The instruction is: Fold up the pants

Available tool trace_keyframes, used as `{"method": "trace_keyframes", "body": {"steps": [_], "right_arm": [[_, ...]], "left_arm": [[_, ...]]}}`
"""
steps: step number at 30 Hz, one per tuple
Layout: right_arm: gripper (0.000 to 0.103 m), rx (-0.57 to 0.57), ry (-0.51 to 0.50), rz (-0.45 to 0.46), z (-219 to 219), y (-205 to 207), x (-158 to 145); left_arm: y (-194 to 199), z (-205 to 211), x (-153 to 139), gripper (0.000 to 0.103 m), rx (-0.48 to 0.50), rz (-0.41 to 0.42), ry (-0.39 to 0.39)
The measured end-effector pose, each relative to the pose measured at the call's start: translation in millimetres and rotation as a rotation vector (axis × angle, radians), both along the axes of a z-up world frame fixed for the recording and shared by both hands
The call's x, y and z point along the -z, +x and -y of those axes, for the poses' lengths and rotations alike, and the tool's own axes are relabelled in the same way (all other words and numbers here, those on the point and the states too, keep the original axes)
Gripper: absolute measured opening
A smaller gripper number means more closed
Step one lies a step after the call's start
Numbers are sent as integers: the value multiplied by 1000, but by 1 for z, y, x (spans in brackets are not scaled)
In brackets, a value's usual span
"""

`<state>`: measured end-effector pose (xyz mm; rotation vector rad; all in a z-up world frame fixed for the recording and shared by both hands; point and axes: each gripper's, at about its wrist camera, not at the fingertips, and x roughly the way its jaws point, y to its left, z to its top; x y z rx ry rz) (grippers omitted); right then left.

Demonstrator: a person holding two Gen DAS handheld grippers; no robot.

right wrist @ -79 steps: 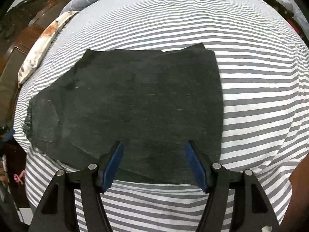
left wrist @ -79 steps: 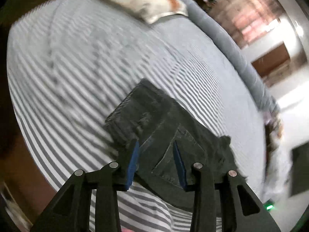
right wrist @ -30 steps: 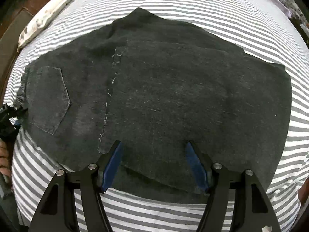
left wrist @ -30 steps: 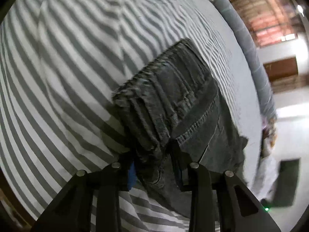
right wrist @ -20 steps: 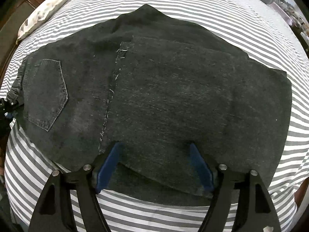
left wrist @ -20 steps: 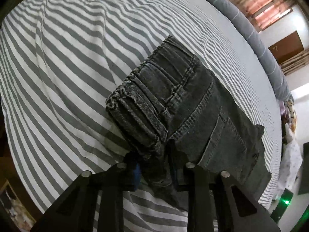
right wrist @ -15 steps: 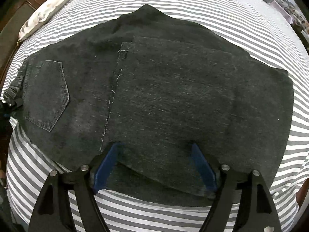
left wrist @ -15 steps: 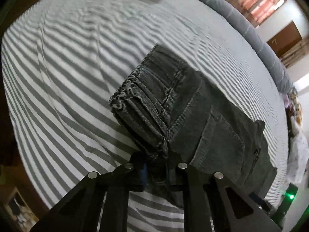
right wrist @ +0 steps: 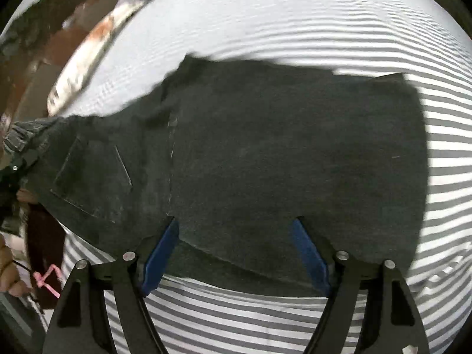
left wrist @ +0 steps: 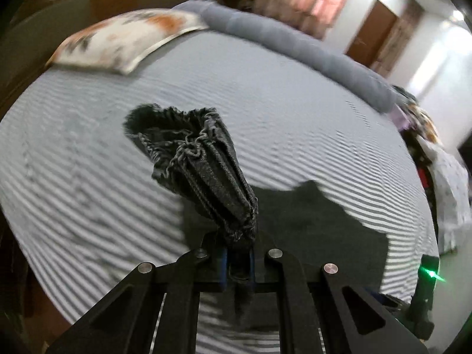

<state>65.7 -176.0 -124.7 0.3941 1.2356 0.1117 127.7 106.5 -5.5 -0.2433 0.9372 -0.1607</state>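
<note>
Pants (right wrist: pixel 280 153) lie on the bed (right wrist: pixel 295 14) (pillow (left wrist: pixel 124 41) behind them).

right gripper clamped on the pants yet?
No. In the right wrist view the right gripper has its blue pads standing wide apart over the dark pants, not pinching any fabric.

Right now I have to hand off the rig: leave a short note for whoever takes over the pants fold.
Left tool: jaws closing on the bunched waistband, lifted off the bed.
Right tool: open, holding nothing, above the near edge of the pants.
Pants: dark denim, legs already doubled over on the striped sheet, back pocket facing up.
Left to do: carry the waistband end across onto the doubled legs, release, flatten.
</note>
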Motion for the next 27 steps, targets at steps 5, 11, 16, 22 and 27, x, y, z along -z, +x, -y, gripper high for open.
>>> {"method": "trace_keyframes", "body": {"steps": [5,11,16,22,27], "right_arm": [[77,93,43,56,58,-21,-21],[77,239,100,76,121,-49,-22],[77,338,146,64,169,-70,-14],[77,420,214,61,206,-85,0],[77,427,255,72,213,-82,6]], "left_arm": [[-9,71,-18,9,144,52,0],[-23,167,-11,9,325,61,18],[-32,236,20,9,422,6,38],[-55,300,69,9,523,-26,126],[-63,310,90,12,571,-32,204]]}}
